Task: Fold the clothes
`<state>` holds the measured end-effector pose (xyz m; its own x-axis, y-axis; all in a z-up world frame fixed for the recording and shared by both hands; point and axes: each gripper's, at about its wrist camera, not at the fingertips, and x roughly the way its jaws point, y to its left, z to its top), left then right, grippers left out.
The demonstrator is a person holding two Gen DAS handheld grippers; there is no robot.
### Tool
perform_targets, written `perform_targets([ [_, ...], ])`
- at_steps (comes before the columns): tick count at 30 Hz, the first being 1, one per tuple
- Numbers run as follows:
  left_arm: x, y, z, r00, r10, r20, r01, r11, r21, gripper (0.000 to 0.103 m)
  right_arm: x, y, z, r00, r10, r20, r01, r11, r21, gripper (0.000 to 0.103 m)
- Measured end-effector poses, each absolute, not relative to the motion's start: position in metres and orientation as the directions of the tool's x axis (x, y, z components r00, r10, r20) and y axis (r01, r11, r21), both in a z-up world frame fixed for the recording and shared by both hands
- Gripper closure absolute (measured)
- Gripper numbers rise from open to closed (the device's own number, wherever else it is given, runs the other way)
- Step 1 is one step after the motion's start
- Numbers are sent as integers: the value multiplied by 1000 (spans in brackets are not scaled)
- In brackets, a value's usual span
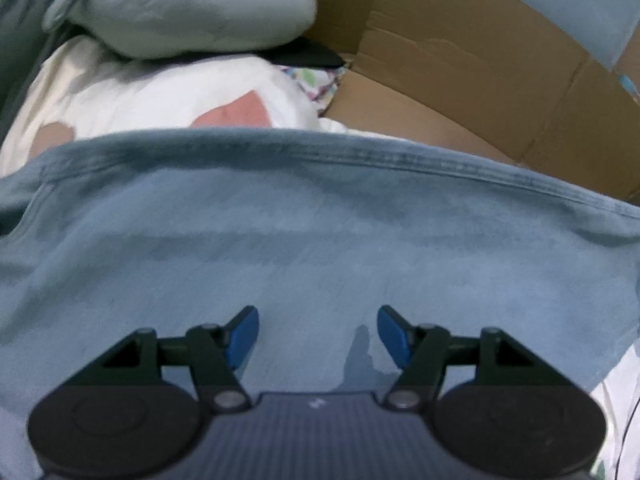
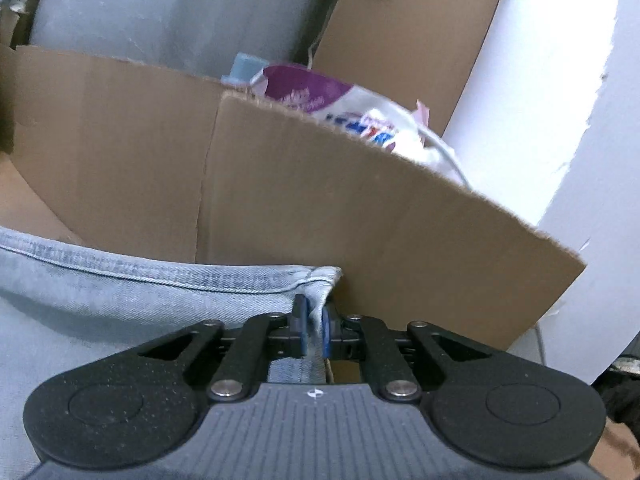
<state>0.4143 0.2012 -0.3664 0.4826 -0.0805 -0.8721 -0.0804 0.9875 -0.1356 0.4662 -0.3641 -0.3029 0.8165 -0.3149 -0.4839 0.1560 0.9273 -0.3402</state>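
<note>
Right wrist view shows the right gripper (image 2: 314, 330) pinching the corner of the soft light-blue denim cloth (image 2: 120, 304), while the left gripper (image 1: 318, 336) hangs spread over its middle.

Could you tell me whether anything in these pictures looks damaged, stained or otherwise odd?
Yes, two small things. The blue garment has a darker patch, like a damp stain, beside one finger of the open left hand-held gripper. The cardboard box behind it has a ragged, torn top edge.
</note>
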Motion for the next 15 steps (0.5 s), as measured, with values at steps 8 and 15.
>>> perform_targets([
  [8, 454, 179, -374, 500, -99, -861, -47, 989, -141, 34, 468, -375, -316, 775, -330, -539, 174, 931, -320, 57],
  [15, 485, 154, -373, 533, -119, -838, -20, 988, -153, 34, 447, -377, -319, 774, -280, -568, 188, 958, -216, 60],
])
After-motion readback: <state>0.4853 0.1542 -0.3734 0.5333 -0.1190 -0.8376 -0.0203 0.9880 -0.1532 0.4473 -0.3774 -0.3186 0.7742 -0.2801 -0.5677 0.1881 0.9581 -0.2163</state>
